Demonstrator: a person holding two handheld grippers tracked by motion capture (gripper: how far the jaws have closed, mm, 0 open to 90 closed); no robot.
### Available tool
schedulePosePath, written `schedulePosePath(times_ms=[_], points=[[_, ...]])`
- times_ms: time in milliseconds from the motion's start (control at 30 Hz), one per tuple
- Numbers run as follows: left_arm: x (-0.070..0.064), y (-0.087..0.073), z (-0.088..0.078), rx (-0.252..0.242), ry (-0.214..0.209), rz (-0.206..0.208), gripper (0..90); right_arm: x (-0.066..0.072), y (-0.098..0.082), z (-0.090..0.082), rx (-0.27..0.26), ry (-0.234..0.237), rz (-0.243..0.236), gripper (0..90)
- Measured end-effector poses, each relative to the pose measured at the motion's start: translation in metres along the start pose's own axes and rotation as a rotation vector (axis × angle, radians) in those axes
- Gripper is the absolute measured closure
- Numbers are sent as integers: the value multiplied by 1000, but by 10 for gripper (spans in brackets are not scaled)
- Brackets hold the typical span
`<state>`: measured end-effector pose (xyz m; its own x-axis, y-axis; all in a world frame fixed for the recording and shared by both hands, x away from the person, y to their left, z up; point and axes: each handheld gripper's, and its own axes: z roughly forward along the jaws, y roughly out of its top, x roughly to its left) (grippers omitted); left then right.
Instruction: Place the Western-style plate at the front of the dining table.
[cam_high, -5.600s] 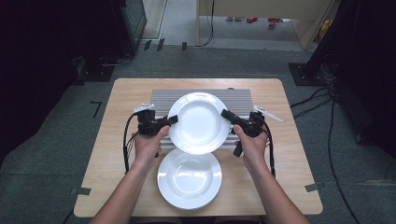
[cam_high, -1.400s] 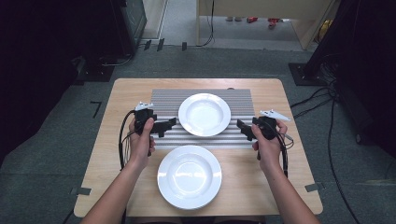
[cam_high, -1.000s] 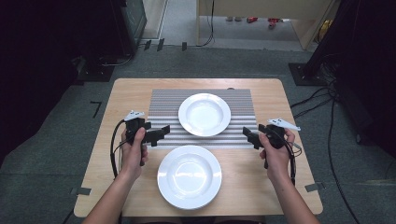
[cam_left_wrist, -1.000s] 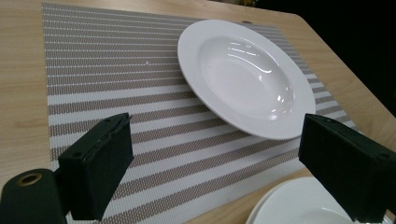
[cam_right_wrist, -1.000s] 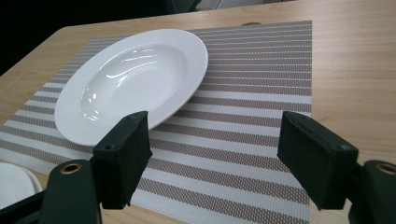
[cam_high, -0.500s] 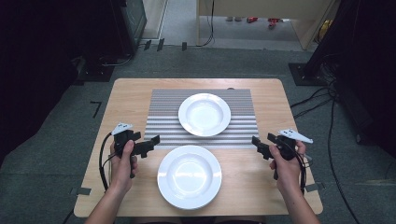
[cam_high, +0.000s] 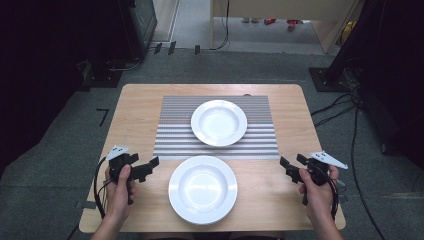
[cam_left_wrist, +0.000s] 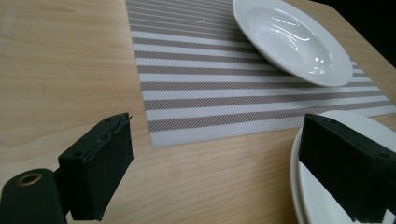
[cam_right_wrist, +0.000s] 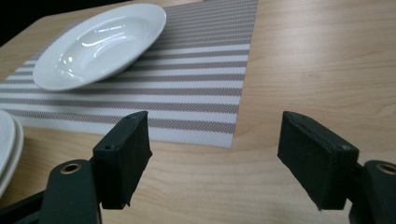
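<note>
1. The near plate stack sits on the bare wood at the front middle of the table, at about six o'clock from the placemat. In the left gripper view its doubled rim shows that more than one plate lies there.
2. The left gripper hangs at roughly nine o'clock from that stack, close to its rim but not touching it. Its jaws stand wide apart with nothing between them; in the left gripper view one jaw lies over bare wood and the other in front of the stack's edge.
3. The right gripper is at about three o'clock from the stack, a little farther off than the left one. Its jaws are likewise spread and empty, and in the right gripper view only table wood shows between them.
4. A single white plate rests on the striped placemat at twelve o'clock from the stack, apart from it, with its near rim close to the mat's front edge.
5. The placemat lies flat across the far middle of the table, its stripes running side to side.
6. Each gripper is held in one of the person's hands, left and right, with black cables trailing down beside the wrists.
</note>
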<state>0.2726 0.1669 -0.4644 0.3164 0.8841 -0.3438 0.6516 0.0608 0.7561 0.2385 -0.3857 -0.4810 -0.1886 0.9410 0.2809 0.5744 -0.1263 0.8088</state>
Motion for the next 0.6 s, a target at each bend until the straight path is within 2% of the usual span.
schedulePosePath(times_ms=[267,600], points=[[19,-21,-12,-1,38,-33,102,-13,-16,-14,5,-31,3,251],[32,-39,-22,16,104,-8,102,-38,-35,-30,25,-101,13,250]])
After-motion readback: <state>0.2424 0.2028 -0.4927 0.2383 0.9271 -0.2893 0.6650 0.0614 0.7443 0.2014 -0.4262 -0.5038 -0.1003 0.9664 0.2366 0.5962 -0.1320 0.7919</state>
